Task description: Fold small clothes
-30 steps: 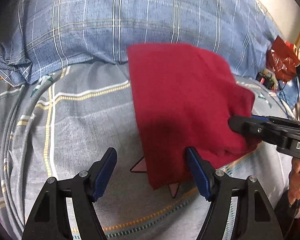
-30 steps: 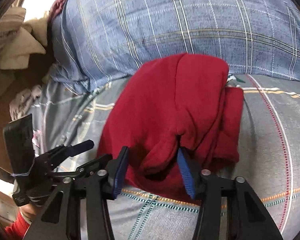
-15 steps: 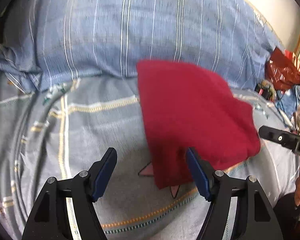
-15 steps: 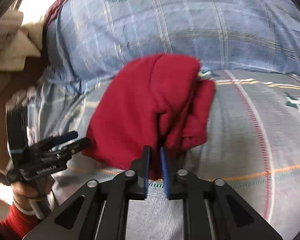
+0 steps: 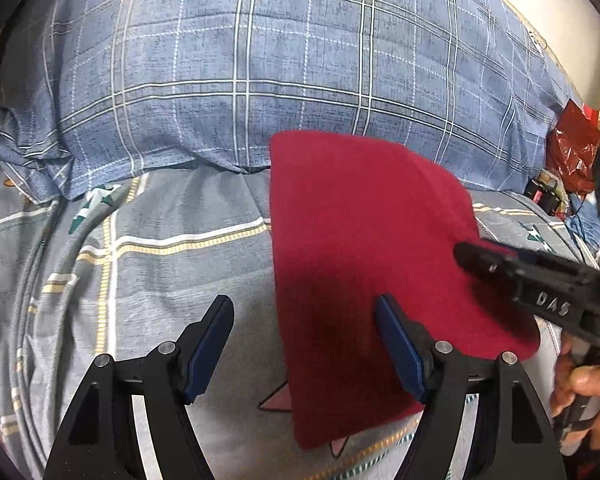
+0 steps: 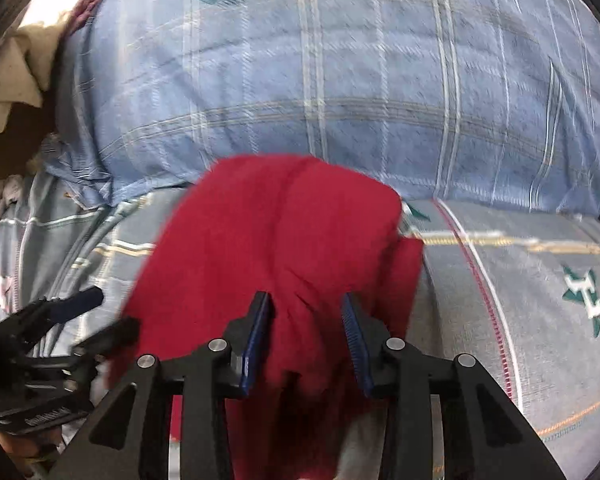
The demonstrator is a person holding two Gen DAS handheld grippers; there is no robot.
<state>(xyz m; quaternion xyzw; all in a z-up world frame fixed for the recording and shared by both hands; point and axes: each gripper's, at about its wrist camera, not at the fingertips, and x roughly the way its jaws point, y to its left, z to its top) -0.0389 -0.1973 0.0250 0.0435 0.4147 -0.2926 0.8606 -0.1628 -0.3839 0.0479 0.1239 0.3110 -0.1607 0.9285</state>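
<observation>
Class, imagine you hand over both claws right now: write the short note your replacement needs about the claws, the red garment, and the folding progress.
Left claw: open, holding nothing; its right finger is over the near edge of the red garment.
Right claw: jaws have just been opening and stand part open around a bunched ridge of the cloth; pads do not look pressed on it.
Garment: lies folded on the grey checked bedsheet, far edge at the blue plaid pillow.
Done: at least one fold, flat on the left side.
Left: tidy the bunched right side, finish folding.
</observation>
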